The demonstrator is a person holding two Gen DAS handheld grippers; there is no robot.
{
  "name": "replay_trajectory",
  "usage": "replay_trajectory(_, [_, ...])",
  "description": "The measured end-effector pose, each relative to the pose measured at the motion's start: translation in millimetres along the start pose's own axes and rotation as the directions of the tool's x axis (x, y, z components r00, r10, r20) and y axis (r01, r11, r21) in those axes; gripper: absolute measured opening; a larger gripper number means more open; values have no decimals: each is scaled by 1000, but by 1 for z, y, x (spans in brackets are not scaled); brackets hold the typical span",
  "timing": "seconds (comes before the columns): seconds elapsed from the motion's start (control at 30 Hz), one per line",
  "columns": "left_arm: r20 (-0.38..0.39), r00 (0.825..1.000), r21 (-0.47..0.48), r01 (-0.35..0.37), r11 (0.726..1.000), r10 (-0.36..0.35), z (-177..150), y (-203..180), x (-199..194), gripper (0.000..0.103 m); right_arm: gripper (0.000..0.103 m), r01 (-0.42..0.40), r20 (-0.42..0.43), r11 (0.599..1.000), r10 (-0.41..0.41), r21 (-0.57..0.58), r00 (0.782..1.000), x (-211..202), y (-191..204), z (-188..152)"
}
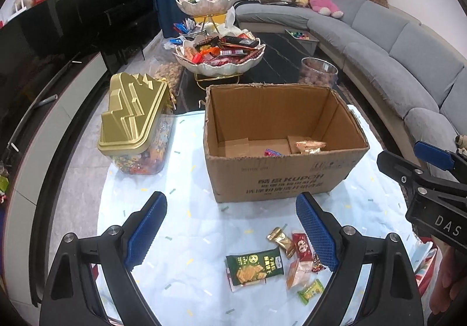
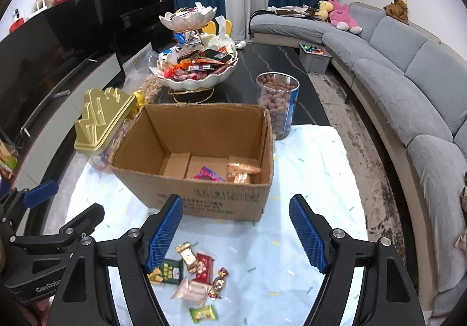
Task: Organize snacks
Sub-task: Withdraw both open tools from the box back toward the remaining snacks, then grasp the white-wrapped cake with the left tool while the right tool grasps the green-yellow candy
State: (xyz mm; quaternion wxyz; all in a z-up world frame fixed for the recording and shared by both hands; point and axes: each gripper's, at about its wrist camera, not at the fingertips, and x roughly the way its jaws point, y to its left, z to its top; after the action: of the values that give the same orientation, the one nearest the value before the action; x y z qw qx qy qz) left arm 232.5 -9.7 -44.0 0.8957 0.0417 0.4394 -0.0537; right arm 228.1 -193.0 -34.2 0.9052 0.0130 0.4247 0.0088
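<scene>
An open cardboard box (image 1: 280,177) (image 2: 204,197) stands on a light blue cloth and holds a gold-wrapped snack (image 1: 309,147) (image 2: 242,172) and a small red-blue packet (image 2: 210,174). Several loose snacks lie on the cloth in front of it: a green cracker pack (image 1: 254,266) (image 2: 167,272), a gold packet (image 1: 281,240) (image 2: 186,256), a red packet (image 1: 302,247) (image 2: 204,266) and a small green candy (image 1: 310,291) (image 2: 204,313). My left gripper (image 1: 230,232) is open and empty above them. My right gripper (image 2: 236,232) is open and empty too.
A clear tub with a gold lid (image 1: 131,118) (image 2: 99,121) stands left of the box. Behind are a two-tier shell dish of snacks (image 1: 219,54) (image 2: 195,69) and a clear jar of brown balls (image 1: 318,72) (image 2: 277,104). A grey sofa (image 1: 394,57) curves along the right.
</scene>
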Motion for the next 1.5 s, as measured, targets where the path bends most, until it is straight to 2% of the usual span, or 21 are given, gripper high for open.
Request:
replay_trajectory(0.33, [-6, 1000, -2, 3, 1000, -3, -23, -1, -2, 91, 76, -6, -9, 1000, 6, -10, 1000, -6, 5, -17])
replay_trajectory(0.87, [-33, 999, 7, -9, 1000, 9, -70, -3, 7, 91, 76, -12, -39, 1000, 11, -26, 999, -2, 10, -63])
replay_trajectory(1.5, [-51, 997, 12, 53, 999, -52, -124, -8, 32, 91, 76, -5, -14, 996, 4, -93, 1000, 8, 25, -111])
